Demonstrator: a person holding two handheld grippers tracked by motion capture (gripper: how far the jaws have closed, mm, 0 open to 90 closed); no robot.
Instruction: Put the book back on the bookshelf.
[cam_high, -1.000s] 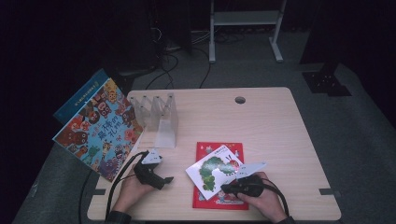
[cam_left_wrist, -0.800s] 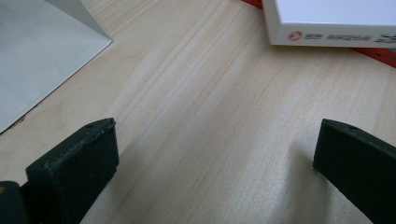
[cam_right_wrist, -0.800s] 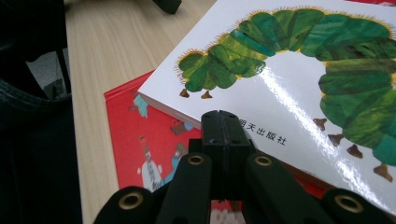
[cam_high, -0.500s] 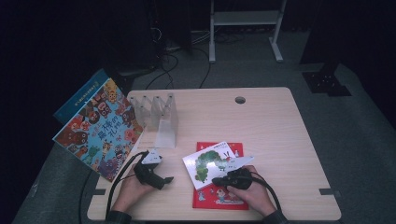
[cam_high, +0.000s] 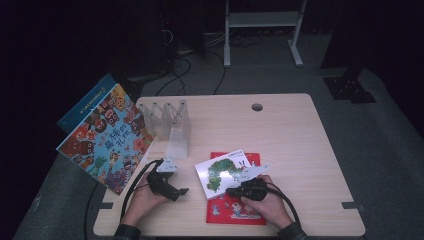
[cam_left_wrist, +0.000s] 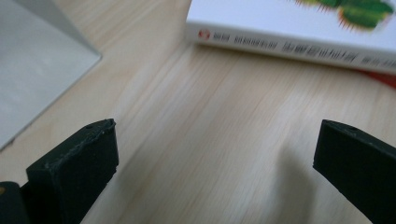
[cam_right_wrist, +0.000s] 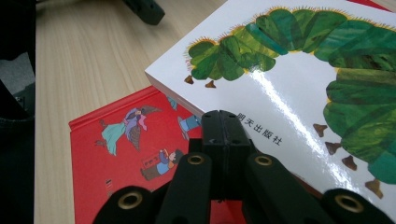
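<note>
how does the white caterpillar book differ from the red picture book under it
The white caterpillar book has a white cover with a green caterpillar; the red picture book has a red cover with small drawn figures. The white book lies askew on top, its edge at the shut right gripper; the red book lies flat on the table, squarer to its edge and partly covered. Both are thin, glossy children's books.

Both hands rest low at the table's near edge: the left gripper (cam_high: 184, 191) with jaws spread wide, the right gripper (cam_right_wrist: 224, 128) with jaws pressed together.
</note>
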